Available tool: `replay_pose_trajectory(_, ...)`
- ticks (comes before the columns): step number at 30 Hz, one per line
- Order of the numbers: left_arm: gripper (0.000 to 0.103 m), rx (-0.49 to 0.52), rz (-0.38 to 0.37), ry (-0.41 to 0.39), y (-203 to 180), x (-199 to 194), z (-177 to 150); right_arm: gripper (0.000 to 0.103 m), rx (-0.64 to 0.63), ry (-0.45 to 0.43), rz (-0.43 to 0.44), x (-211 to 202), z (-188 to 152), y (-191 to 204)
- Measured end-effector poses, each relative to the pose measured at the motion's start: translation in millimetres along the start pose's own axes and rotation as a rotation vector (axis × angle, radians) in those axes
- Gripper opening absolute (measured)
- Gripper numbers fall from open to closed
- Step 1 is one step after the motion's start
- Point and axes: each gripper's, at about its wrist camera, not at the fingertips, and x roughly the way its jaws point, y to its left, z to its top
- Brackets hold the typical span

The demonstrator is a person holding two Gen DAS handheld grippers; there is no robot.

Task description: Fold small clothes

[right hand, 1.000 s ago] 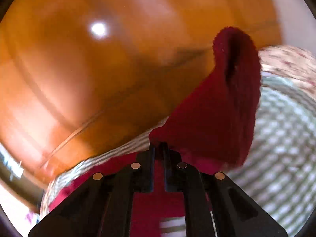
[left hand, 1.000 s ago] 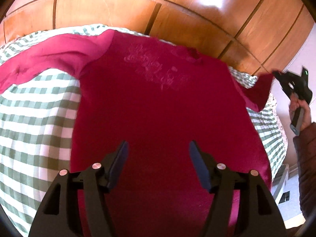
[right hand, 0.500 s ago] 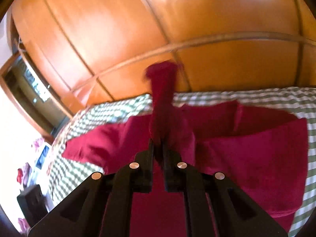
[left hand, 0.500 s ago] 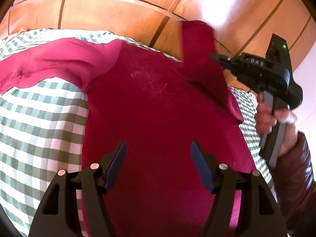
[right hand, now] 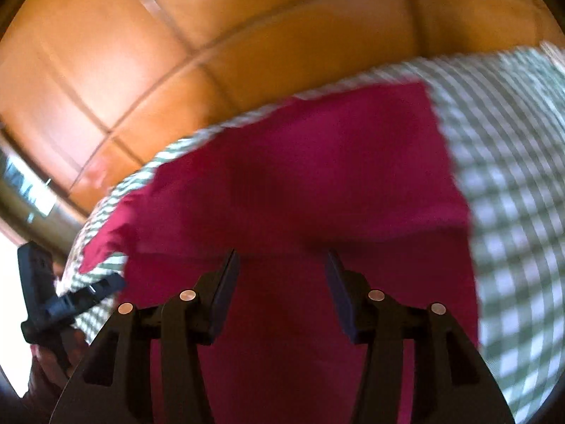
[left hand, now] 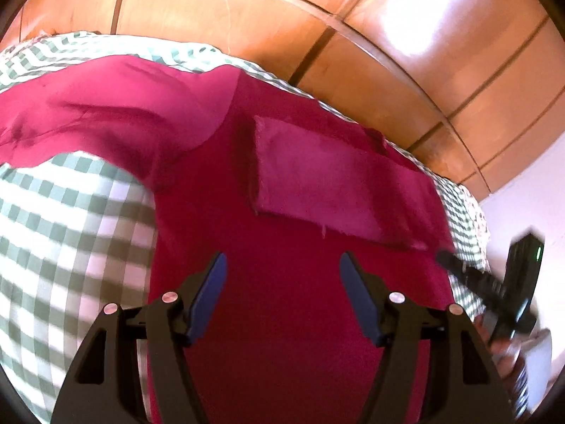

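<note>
Now the right sleeve [left hand: 328,190], lifted a second ago, lies folded flat across the chest of the crimson shirt [left hand: 282,282]. Having just let go, the right gripper [right hand: 280,279] has its jaws parted and empty; the left gripper [left hand: 280,282] hovers open too. Spread on the checked bedcover [left hand: 67,233], the shirt's other sleeve [left hand: 88,113] reaches toward ten o'clock.

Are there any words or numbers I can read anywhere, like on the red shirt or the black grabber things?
No text can be read in either view.
Dark red long-sleeved shirt: no words or print show now.
Green-and-white checked bedcover: pattern only.
Black right gripper: blurred; only a green light shows.
Black left gripper: blurred, no readable marking.
</note>
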Motion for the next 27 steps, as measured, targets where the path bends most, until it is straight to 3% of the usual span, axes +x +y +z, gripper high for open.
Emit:
replay_pose_trajectory(4,0.059,-0.044,0.008,0.015,2.8,23.2,23.3,0.05,0.081,-0.018,0.003,1.8,-2.9,-26.4)
replay_pose_trajectory(6,0.058,-0.051,0.008,0.022,1.9,33.0,32.1,0.062,0.097,-0.038,0.013,2.7,-0.1,-30.1)
replay_pose_trajectory(8,0.054,-0.051,0.016,0.021,-2.4,42.4,41.9,0.068,0.109,-0.06,0.019,3.1,5.2,-29.6)
replay_pose_trajectory(10,0.044,-0.03,0.027,0.021,-8.9,51.5,49.5,0.069,0.119,-0.073,0.021,2.9,10.0,-32.6)
replay_pose_trajectory(11,0.028,-0.016,0.029,0.024,-11.4,55.7,52.7,0.072,0.134,-0.081,0.025,4.5,13.0,-34.9)
replay_pose_trajectory(12,0.02,0.0,0.025,0.037,-14.5,61.0,56.9,0.073,0.151,-0.089,0.028,5.7,16.0,-37.9)
replay_pose_trajectory(14,0.016,0.023,0.023,0.024,-19.9,62.4,67.7,0.073,0.181,-0.103,0.031,8.5,22.6,-45.1)
replay_pose_trajectory(17,0.015,0.068,-0.015,-0.102,-36.0,34.8,90.8,0.073,0.234,-0.164,0.03,1.8,32.4,-58.7)
replay_pose_trajectory(19,0.016,0.092,-0.032,-0.151,-40.0,20.8,96.2,0.073,0.268,-0.184,0.031,-1.5,32.7,-67.1)
replay_pose_trajectory(20,0.016,0.121,-0.003,-0.158,-41.7,21.1,95.6,0.073,0.272,-0.171,0.019,1.0,29.4,-70.5)
replay_pose_trajectory(22,0.017,0.154,0.089,-0.123,-38.9,36.1,92.5,0.073,0.241,-0.135,-0.003,8.1,19.7,-71.7)
replay_pose_trajectory(25,0.021,0.139,0.189,0.001,-17.3,71.9,75.0,0.073,0.178,-0.128,-0.047,2.6,11.0,-61.0)
replay_pose_trajectory(27,0.023,0.142,0.183,-0.036,-10.6,75.7,63.1,0.073,0.157,-0.096,-0.069,-6.0,5.6,-56.5)
